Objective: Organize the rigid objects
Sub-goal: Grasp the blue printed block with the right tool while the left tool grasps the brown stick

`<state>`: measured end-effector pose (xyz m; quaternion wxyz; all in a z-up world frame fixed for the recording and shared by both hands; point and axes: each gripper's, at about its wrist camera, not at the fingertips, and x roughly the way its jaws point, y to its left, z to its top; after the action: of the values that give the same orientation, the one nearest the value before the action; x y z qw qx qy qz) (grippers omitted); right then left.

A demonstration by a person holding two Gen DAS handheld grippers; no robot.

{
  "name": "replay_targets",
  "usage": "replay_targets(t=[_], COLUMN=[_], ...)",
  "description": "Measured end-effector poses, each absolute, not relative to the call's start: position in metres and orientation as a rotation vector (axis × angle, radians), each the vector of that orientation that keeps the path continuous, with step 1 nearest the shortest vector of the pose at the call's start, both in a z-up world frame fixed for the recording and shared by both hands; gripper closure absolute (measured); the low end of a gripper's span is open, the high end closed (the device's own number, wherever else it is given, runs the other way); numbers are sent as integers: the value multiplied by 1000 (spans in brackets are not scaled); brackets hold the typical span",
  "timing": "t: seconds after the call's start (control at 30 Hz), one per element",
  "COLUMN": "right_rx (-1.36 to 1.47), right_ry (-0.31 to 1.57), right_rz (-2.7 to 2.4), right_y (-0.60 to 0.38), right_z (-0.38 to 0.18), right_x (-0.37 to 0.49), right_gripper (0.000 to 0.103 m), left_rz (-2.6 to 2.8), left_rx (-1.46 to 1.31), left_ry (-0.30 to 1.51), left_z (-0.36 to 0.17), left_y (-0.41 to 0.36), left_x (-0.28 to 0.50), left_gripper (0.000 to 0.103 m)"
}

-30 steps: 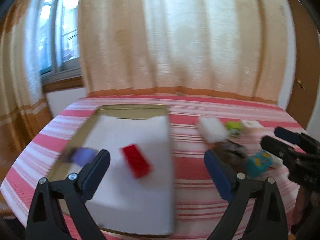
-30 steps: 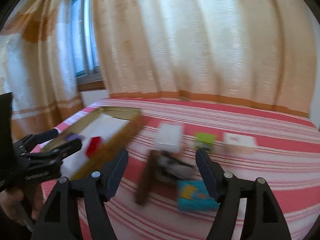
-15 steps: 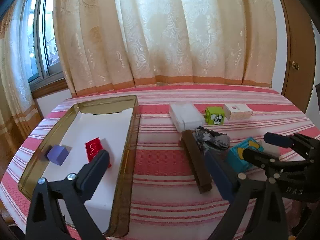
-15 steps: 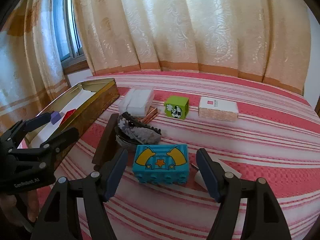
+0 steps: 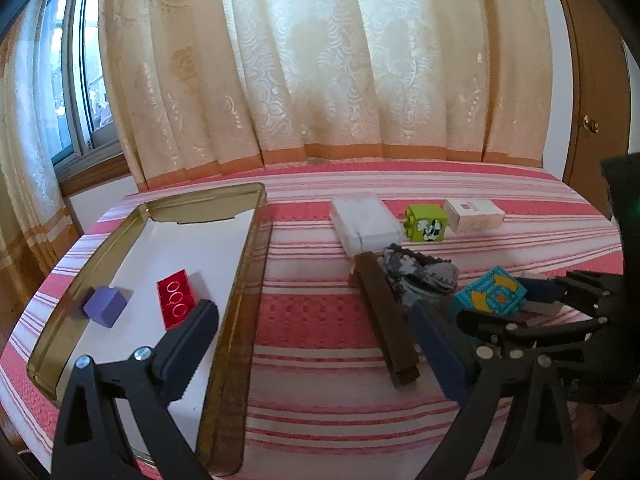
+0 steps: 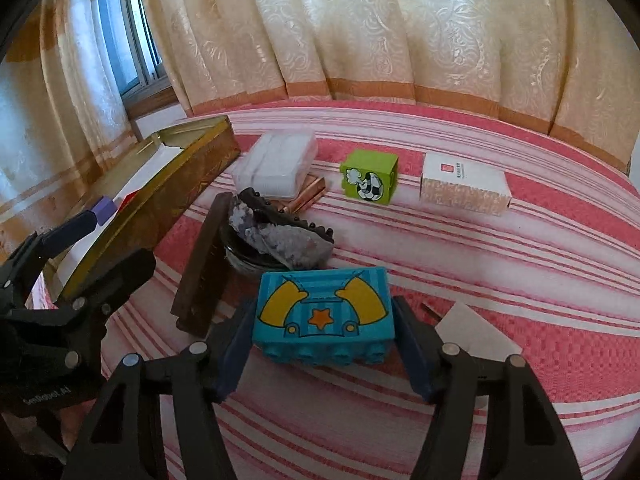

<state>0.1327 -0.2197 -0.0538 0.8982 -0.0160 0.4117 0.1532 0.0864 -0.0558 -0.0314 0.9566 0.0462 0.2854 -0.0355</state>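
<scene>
A teal toy block point(image 6: 324, 312) with yellow shapes and an orange star lies on the striped cloth. My right gripper point(image 6: 322, 344) straddles it, jaws closing, a pad close beside each end and no firm press visible. In the left wrist view the same block point(image 5: 490, 292) sits between the right gripper's fingers point(image 5: 540, 288). My left gripper point(image 5: 312, 312) hangs open and empty over the right rim of the gold tin tray point(image 5: 256, 240). A purple cube point(image 5: 105, 306) and a red brick point(image 5: 176, 298) lie in the tray.
Behind the teal block are a brown bar point(image 6: 204, 264), a grey rock and black hair clip on a glass dish point(image 6: 280, 240), a white plastic case point(image 6: 276, 164), a green block point(image 6: 370, 176) and a white carton point(image 6: 464, 188). White paper point(image 6: 476, 332) lies right of the block.
My right gripper has dropped and tipped down onto the teal block, which now sits between its narrowing fingers. The left gripper slid right, from over the tray to its right rim.
</scene>
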Motion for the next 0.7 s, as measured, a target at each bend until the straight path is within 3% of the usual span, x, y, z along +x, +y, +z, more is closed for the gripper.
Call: replay_targets(t=[0.17, 0.53, 0.7], right_rx=[-18, 65, 68], right_ry=[701, 633, 622], right_rz=[275, 162, 159], right_y=[-228, -249, -251], right_z=[-33, -23, -22], right_x=[110, 102, 100], right_gripper=[36, 36, 35], left_rz=[-97, -175, -195], left_rx=[106, 117, 97], left_ry=[583, 726, 814], left_z=[-32, -46, -57], left_y=[-65, -88, -92], left_x=[86, 111, 125], left_gripper=[9, 54, 59])
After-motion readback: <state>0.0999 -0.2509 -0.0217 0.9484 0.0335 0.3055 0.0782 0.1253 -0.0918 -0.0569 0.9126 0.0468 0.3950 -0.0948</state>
